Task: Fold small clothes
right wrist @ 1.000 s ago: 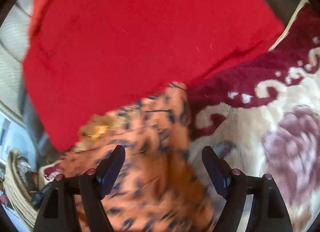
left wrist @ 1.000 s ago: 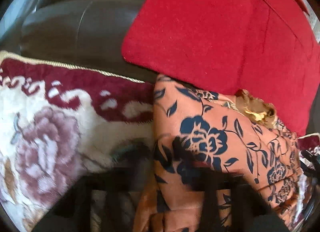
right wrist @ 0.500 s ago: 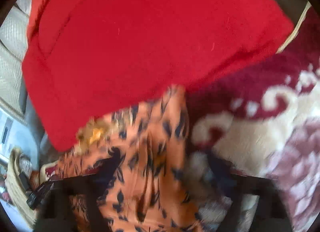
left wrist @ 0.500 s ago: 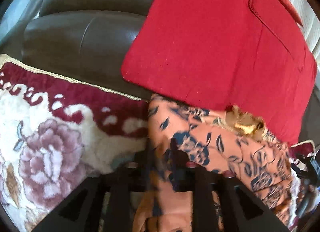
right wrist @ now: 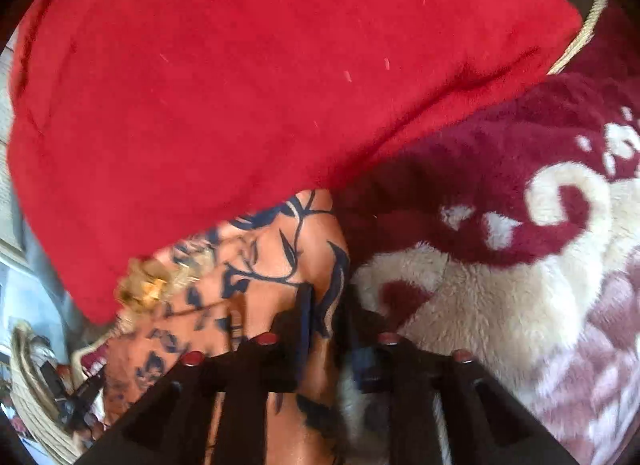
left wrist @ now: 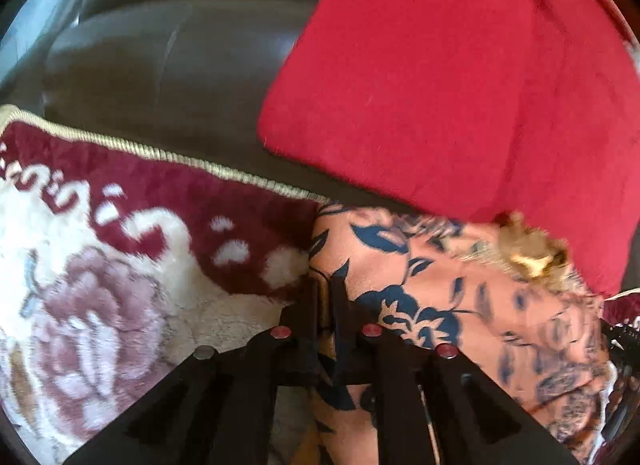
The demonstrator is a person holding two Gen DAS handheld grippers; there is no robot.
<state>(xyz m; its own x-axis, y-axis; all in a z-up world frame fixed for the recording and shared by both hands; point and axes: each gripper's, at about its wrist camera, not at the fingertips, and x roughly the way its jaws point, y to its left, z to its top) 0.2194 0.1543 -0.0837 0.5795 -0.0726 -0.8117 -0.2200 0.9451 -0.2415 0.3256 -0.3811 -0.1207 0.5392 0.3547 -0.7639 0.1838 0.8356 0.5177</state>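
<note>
An orange garment with a dark blue flower print lies on a plush maroon and cream blanket, its far edge under a red cushion. A gold trim piece sits on it near the cushion. My left gripper is shut on the garment's left edge. In the right wrist view the garment lies left of centre. My right gripper is shut on its edge beside the blanket.
A dark leather sofa back stands behind the blanket. The red cushion leans over the garment's far side. A woven basket with dark items sits at the far left of the right wrist view.
Both grippers went from open to shut on the garment's edge. The garment's edge has bunched up between the fingers, and both cameras have drawn back a little.
</note>
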